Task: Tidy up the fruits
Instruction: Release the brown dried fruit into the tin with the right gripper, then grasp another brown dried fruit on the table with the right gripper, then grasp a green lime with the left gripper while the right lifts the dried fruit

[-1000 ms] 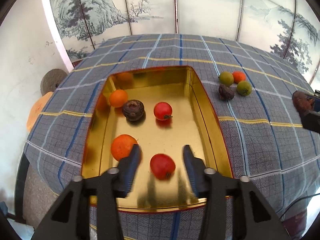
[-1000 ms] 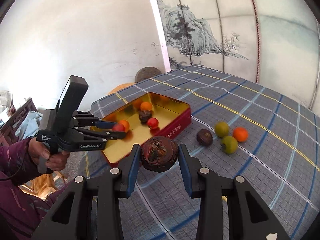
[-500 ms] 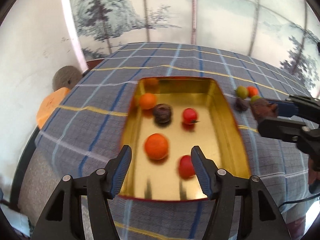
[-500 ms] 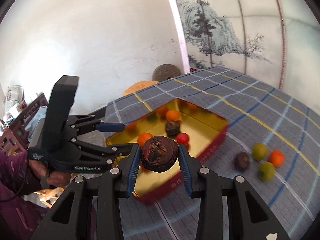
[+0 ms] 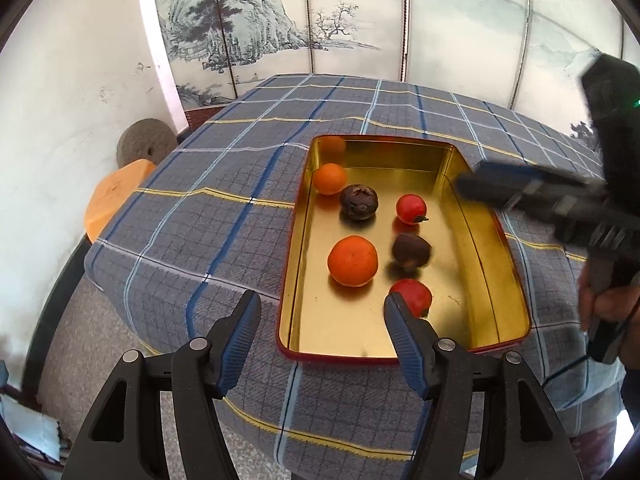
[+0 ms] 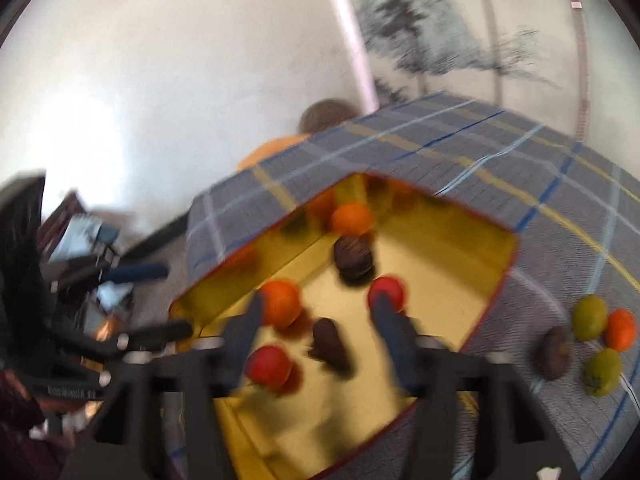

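A gold tin tray [image 5: 492, 316] with a red rim lies on the checked tablecloth and holds two oranges, two red fruits and two dark brown fruits. One brown fruit [image 5: 411, 251] lies blurred in the tray's middle; it also shows in the right wrist view [image 6: 329, 343]. My right gripper [image 6: 318, 304] is open and empty above the tray [image 6: 496, 236]. My left gripper [image 5: 320, 316] is open and empty, over the tray's near left edge. On the cloth to the right lie two green fruits [image 6: 589, 317], an orange [image 6: 620, 329] and a brown fruit [image 6: 555, 353].
A painted folding screen [image 5: 360, 12] stands behind the table. A round stone [image 5: 146, 148] and an orange stool [image 5: 116, 196] sit by the white wall on the left. The table edge [image 5: 192, 276] drops off near the left gripper.
My right gripper has moved over the tray, opened and let go of the dark brown fruit, which now lies in the tray. My left gripper has pulled back and left, still open.
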